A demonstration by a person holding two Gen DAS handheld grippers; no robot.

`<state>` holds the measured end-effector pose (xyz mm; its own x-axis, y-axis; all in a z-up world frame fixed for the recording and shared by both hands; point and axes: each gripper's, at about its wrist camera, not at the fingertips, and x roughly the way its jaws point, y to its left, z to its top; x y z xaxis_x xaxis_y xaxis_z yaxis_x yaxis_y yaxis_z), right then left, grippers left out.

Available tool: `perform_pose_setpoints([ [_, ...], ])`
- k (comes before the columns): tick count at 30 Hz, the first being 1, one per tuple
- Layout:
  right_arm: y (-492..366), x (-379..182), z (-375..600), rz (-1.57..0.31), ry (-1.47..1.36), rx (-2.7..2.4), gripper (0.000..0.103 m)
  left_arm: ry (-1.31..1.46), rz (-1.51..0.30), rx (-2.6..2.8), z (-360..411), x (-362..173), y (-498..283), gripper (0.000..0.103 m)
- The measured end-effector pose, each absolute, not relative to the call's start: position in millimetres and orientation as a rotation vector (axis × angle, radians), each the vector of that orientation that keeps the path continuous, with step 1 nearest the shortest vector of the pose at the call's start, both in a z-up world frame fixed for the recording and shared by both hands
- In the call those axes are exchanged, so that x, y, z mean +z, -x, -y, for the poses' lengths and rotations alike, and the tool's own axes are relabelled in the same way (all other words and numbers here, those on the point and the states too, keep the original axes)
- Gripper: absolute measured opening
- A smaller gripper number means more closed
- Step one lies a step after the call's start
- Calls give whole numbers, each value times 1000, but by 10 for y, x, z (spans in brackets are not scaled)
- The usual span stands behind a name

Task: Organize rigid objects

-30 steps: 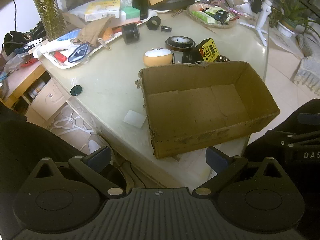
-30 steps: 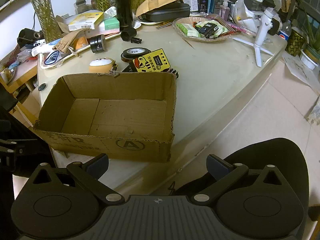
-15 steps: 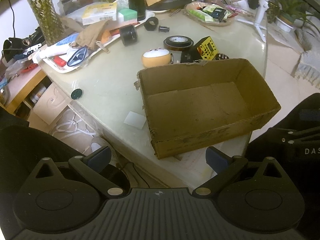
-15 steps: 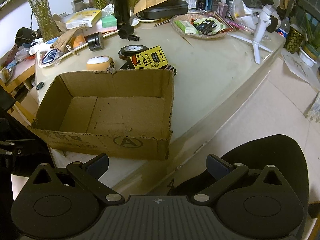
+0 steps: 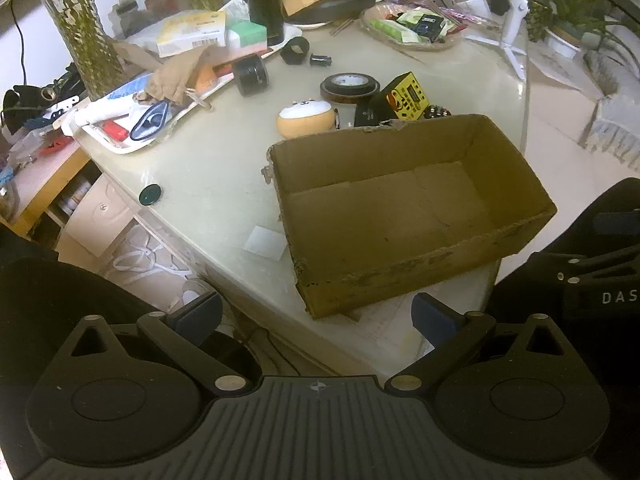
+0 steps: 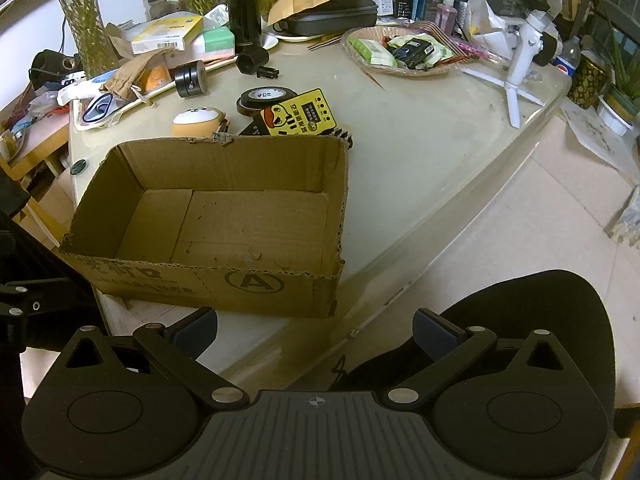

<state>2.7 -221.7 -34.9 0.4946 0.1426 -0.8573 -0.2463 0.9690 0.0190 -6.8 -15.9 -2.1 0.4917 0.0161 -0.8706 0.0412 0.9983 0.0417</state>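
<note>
Glossy pale table [image 5: 208, 184] bears a rough corrugated cardboard box [image 6: 224, 216]; both grippers' fingers gape, holding nothing.

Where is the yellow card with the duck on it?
In the right wrist view the yellow duck card leans just behind the cardboard box's far wall, right of the round orange toy and in front of the tape roll.

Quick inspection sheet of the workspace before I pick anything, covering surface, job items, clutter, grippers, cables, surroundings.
Surface: pale table, crowded at the back.
Job's things: cardboard box empty; tape roll, yellow card and round orange toy behind it.
Clutter: white tray, snack basket, black bottle.
Grippers: left gripper and right gripper open, holding nothing.
Cables: white cord on the floor.
Surroundings: vase, potted plants.
</note>
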Motion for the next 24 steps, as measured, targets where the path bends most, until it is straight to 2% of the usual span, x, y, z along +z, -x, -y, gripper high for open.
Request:
perform_pose_setpoints([
  [24,-41,-341,2198,-1029,117,233,103,-31,-1031,-15,158,29,56,103],
])
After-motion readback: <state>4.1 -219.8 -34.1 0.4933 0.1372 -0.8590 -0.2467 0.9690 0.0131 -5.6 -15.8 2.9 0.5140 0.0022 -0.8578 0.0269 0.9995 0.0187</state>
